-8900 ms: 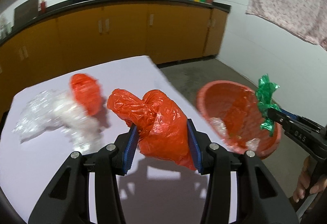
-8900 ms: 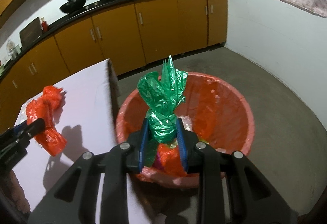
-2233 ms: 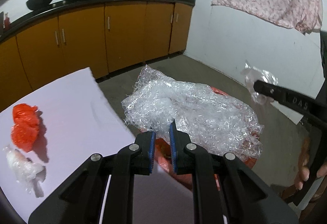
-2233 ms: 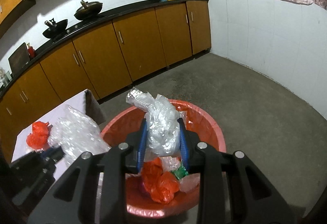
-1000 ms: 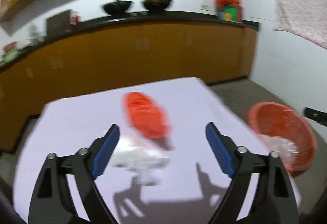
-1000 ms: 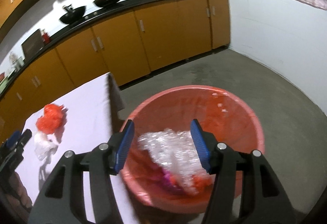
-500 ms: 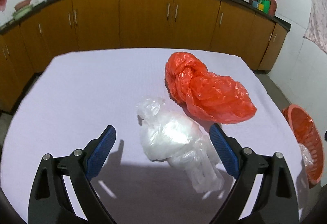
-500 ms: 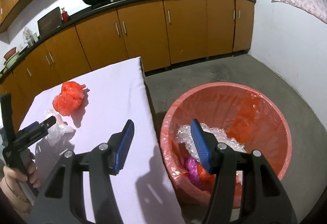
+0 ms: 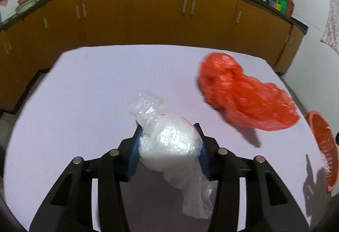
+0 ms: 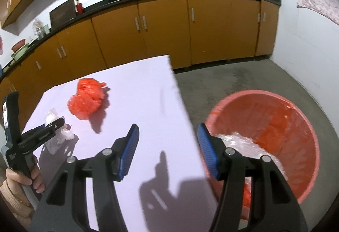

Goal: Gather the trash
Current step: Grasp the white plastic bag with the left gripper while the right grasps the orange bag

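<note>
My left gripper (image 9: pixel 167 136) is shut on a crumpled clear plastic bag (image 9: pixel 167 143) on the white table (image 9: pixel 84 92); it also shows in the right wrist view (image 10: pixel 54 124) at the far left. A crumpled red plastic bag (image 9: pixel 243 94) lies on the table to the right of it, also seen in the right wrist view (image 10: pixel 86 100). My right gripper (image 10: pixel 168 138) is open and empty above the table's right edge, beside the red trash basket (image 10: pixel 307 126) on the floor, which holds clear and red plastic.
Orange kitchen cabinets (image 10: pixel 161 28) with a black counter run along the back wall, with woks on top. The basket's rim (image 9: pixel 322 147) shows past the table's right edge in the left wrist view. Grey concrete floor (image 10: pixel 243 77) lies between table and wall.
My left gripper has moved forward and closed on the clear bag, which was lying between open jaws. My right gripper has swung left from the basket toward the table, still open.
</note>
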Demonstrator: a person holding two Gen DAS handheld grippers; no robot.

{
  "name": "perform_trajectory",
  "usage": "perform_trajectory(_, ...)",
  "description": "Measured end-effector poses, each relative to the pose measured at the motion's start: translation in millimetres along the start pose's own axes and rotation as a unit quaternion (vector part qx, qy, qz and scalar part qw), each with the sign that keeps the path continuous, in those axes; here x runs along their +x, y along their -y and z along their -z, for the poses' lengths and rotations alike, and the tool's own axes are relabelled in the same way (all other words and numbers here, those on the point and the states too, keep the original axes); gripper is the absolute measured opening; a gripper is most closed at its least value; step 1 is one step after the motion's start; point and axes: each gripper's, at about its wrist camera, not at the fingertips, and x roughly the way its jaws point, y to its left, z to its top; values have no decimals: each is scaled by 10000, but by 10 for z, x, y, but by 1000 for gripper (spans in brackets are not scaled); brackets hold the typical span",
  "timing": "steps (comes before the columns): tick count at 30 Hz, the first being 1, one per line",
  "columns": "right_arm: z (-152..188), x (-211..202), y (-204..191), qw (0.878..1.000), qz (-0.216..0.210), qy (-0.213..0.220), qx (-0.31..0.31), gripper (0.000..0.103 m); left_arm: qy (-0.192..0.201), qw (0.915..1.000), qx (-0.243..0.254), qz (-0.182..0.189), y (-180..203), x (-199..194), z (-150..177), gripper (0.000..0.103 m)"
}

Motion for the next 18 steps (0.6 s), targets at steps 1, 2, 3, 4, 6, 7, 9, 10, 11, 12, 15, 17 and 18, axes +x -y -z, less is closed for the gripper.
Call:
perform_trajectory(1,-19,37,-73,10000,-77,-10,-24,57,43,9999,8,-107,-100,-31,-1,47)
perform_trajectory(2,-34,69,-131,9999,-137,-23,-42,57,66,9998,13,-179,-153,-47,-11,47)
perform_trajectory(3,-48,98,-190,9998,-198,-35,-55,57,86,9997,9,-243,-222,-72,-9,47)
perform_trajectory(4,-57,133,-256,9996,-262,-46,-68,57,108,9994,-12,-318,-331,-106,2,47)
perform_trajectory(6,-95,222,-428,9988,-465,-81,-99,57,127,9990,-61,-426,-476,-159,24,47)
perform_trajectory(7,-114,256,-506,9984,-550,-88,-117,59,134,9987,-88,-484,-559,-185,36,47)
perform_trajectory(9,-154,311,-657,9973,-708,-64,-156,67,146,9980,-167,-592,-714,-243,68,47)
perform_trajectory(10,-171,327,-714,9969,-765,-43,-173,70,151,9977,-204,-623,-781,-264,77,47)
perform_trajectory(11,-208,354,-815,9961,-856,-8,-216,71,158,9974,-242,-665,-850,-288,87,47)
perform_trajectory(12,-243,381,-904,9955,-913,21,-265,73,168,9971,-263,-699,-902,-309,91,47)
perform_trajectory(15,-355,492,-1163,9941,-978,93,-455,79,223,9962,-285,-793,-997,-343,56,47)
perform_trajectory(17,-426,657,-1352,9939,-929,26,-598,79,262,9957,-280,-841,-1059,-364,36,47)
perform_trajectory(18,-451,738,-1408,9938,-925,-37,-622,79,282,9955,-273,-862,-1063,-360,16,47)
